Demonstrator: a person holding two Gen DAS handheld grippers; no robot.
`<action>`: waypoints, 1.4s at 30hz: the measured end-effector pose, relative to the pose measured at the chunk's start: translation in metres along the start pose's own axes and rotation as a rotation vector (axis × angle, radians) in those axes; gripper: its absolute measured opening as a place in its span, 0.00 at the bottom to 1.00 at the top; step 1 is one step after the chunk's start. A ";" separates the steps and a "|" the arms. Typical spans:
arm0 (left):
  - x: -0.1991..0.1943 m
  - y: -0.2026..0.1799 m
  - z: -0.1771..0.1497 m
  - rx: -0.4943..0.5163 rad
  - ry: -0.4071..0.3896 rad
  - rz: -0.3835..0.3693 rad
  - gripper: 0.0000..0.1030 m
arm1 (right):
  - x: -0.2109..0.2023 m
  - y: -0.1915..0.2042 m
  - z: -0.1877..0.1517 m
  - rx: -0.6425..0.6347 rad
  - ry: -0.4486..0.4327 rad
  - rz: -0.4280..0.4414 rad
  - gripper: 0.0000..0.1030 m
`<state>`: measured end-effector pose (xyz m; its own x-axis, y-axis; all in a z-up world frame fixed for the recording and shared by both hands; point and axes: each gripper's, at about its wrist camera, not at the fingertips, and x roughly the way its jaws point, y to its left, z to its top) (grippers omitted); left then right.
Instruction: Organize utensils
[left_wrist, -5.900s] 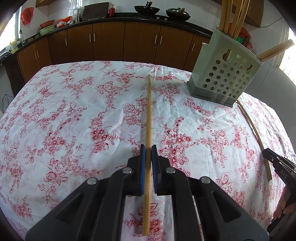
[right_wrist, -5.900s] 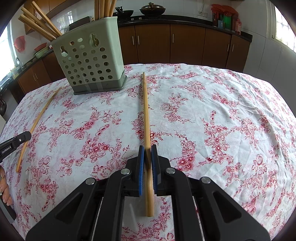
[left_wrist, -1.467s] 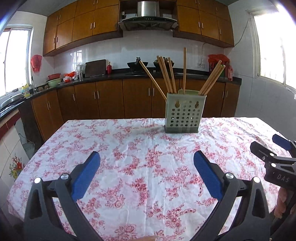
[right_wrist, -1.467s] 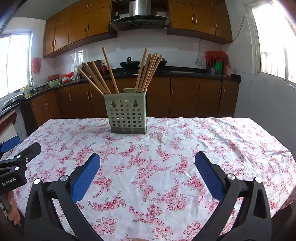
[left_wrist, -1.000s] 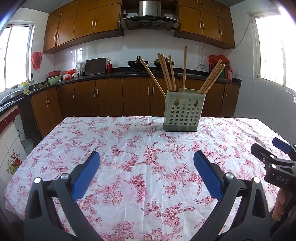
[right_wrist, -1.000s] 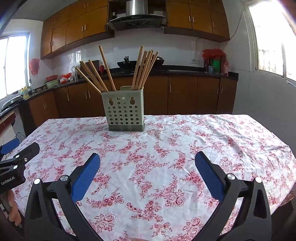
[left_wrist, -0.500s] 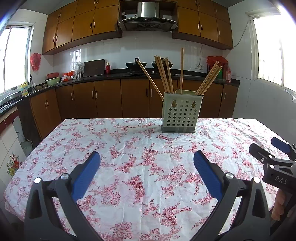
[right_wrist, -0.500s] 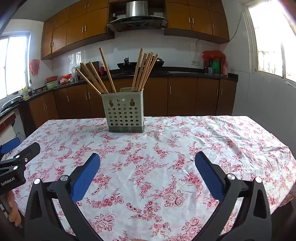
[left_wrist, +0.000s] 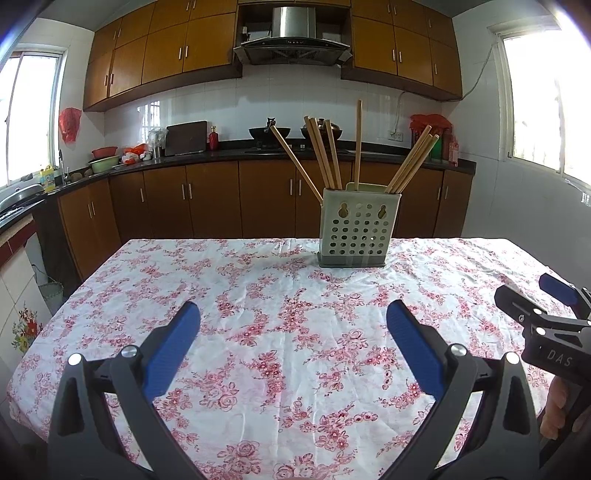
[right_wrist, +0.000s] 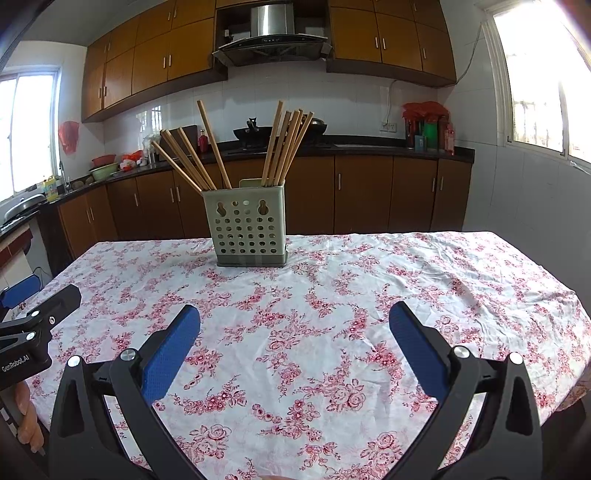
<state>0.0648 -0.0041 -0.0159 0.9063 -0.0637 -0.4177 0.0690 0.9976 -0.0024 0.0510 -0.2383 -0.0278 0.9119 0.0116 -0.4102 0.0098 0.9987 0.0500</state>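
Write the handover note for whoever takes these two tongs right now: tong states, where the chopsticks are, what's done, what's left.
Left tongs: open, empty, held above the near part of the table.
Right tongs: open, empty, at the same height beside the left.
Chopsticks: all that show stand in the green perforated holder, one bunch leaning left, one right.
Holder: upright on the far side of the floral tablecloth.
Done: no chopstick lies loose on the visible cloth.
Left: probably nothing; check the near table edge hidden under the tongs, then stop.
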 end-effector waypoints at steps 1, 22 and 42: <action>-0.001 0.000 0.000 0.000 -0.001 0.000 0.96 | 0.000 0.000 0.000 0.000 0.000 0.000 0.98; -0.002 -0.001 0.000 -0.002 -0.001 -0.001 0.96 | -0.002 0.000 0.001 0.001 -0.004 -0.001 0.98; -0.002 0.000 -0.002 -0.004 0.003 -0.005 0.96 | -0.003 0.000 0.002 0.002 -0.004 -0.001 0.98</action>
<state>0.0626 -0.0045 -0.0166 0.9046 -0.0687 -0.4207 0.0721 0.9974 -0.0080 0.0491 -0.2382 -0.0249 0.9137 0.0102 -0.4062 0.0115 0.9986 0.0510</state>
